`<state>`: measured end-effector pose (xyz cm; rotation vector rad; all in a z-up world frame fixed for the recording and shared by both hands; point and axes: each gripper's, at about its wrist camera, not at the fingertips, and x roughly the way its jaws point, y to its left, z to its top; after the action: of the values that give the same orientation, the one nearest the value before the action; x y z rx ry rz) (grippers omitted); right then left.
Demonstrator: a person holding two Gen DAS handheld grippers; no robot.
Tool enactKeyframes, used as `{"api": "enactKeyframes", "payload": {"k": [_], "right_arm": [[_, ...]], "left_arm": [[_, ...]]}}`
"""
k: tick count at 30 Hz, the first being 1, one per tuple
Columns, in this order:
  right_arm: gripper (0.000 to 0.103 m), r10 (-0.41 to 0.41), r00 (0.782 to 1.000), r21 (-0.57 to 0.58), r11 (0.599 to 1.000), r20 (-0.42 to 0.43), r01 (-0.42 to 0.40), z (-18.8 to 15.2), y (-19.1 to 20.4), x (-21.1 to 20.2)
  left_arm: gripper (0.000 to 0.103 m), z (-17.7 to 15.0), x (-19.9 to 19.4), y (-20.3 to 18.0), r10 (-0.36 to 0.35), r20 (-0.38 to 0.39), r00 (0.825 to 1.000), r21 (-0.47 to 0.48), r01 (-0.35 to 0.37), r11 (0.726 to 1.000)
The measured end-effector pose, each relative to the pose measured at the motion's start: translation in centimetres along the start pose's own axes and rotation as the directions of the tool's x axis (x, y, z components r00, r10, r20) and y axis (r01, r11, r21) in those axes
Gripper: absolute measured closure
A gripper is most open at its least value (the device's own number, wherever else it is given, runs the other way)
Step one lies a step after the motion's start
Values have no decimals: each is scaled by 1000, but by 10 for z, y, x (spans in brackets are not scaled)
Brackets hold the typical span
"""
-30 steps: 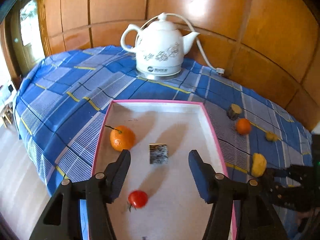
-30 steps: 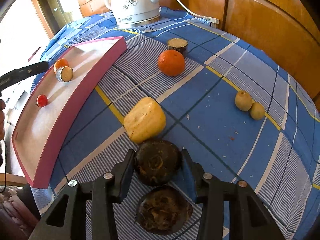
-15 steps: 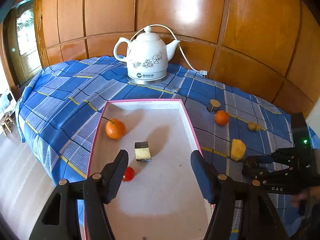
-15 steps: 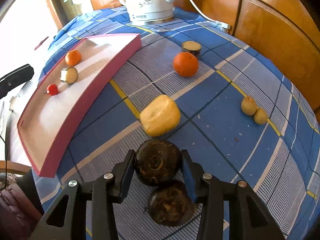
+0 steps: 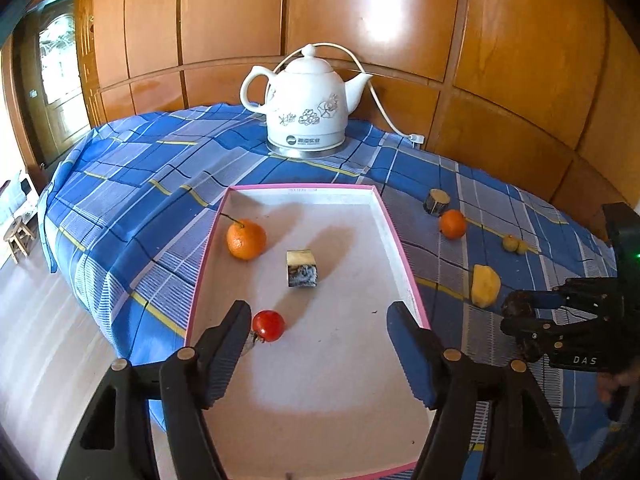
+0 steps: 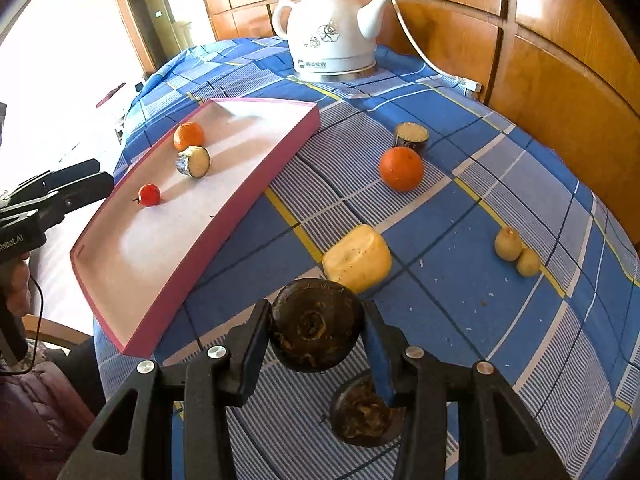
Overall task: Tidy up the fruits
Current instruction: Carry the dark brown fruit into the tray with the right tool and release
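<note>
Faintly, "DAS" on right gripper (image 5: 520, 320), "Robot.AI" on left gripper (image 6: 86, 182).

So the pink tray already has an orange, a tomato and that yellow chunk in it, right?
Not quite. The pink tray holds the orange and the tomato, but the yellow chunk lies on the tablecloth outside it, as the right wrist view shows.

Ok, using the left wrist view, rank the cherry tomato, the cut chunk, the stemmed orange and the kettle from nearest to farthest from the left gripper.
From the left gripper:
1. Cherry tomato, beside its left finger, in the tray.
2. Cut chunk, mid-tray.
3. Stemmed orange, by the tray's left wall.
4. Kettle, beyond the tray, by the wall.
</note>
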<state>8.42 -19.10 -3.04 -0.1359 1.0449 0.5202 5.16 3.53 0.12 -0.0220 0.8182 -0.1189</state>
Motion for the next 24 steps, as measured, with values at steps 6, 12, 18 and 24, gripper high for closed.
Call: {"api": "enactKeyframes", "payload": {"k": [6,12,18,24], "right_arm": [[58,-24,1000,6,1000,-7,24,1,6,2],[58,-33,999,29,999,39,32,10,19,-10],[58,-8,997,47,999,72,4,16,42,-13],[58,24,996,28,999,88,-27,19,71,-11]], "left_arm": [[32,-4,1,6,14,5,1000,-4,-14,1000],[29,-6,2,15,20,8,1000,-26,-20,999],[29,-9,3,21,22,4,1000,-41,-22,999],[29,-12,0,30,37,12,999,-57,-36,998]]}}
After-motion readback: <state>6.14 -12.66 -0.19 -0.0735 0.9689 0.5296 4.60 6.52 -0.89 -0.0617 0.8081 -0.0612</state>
